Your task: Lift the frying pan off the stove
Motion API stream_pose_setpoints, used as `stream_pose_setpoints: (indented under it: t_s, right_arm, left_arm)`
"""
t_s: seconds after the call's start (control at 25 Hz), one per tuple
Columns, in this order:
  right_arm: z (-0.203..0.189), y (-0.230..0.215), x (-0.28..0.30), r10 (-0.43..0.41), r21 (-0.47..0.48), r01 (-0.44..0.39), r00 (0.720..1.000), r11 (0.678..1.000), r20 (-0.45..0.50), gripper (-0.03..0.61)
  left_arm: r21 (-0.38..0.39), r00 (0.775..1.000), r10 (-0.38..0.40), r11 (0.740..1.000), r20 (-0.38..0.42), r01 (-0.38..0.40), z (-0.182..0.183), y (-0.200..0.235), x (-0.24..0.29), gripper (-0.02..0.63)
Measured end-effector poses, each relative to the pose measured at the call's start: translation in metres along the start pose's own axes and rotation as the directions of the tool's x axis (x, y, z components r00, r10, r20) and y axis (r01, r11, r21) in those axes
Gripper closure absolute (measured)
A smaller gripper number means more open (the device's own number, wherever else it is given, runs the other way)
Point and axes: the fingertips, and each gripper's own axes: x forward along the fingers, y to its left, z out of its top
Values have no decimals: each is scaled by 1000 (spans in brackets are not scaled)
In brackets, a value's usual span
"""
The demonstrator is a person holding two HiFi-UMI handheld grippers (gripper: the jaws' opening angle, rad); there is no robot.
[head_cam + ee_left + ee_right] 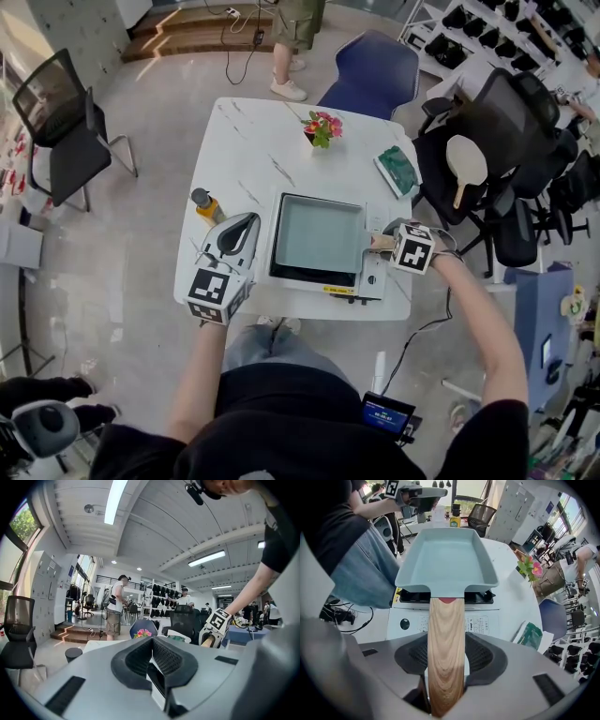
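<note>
A pale blue-green rectangular frying pan (317, 234) sits on a white portable stove (370, 279) at the near edge of the white table (244, 141). Its wooden handle (446, 639) points toward me. My right gripper (446, 667) is shut on that handle, a pad against each side; the head view shows this gripper (386, 242) at the pan's right side. The pan's tray (445, 555) rests over the burner grate. My left gripper (246, 220) hovers left of the stove, shut with nothing held. In its own view the left gripper (152, 660) points across the room.
A small flower pot (321, 128) stands at the table's far side, a yellow bottle with a dark cap (204, 204) at the left, a green packet (398, 169) at the right. Office chairs (497, 141) crowd the right side. A person (295, 37) stands beyond the table.
</note>
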Motion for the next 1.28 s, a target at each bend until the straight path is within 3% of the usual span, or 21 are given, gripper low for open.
stream_pose_setpoints:
  t_s: [0.64, 1.28]
  right_arm:
    - [1, 5, 6, 2, -41, -4, 998, 999, -68, 525]
    - [-2, 3, 10, 2, -57, -5, 999, 998, -51, 548]
  left_arm:
    - [-1, 1000, 9, 1000, -6, -9, -2, 5, -2, 594]
    - [4, 1000, 6, 1000, -13, -6, -2, 3, 2, 594]
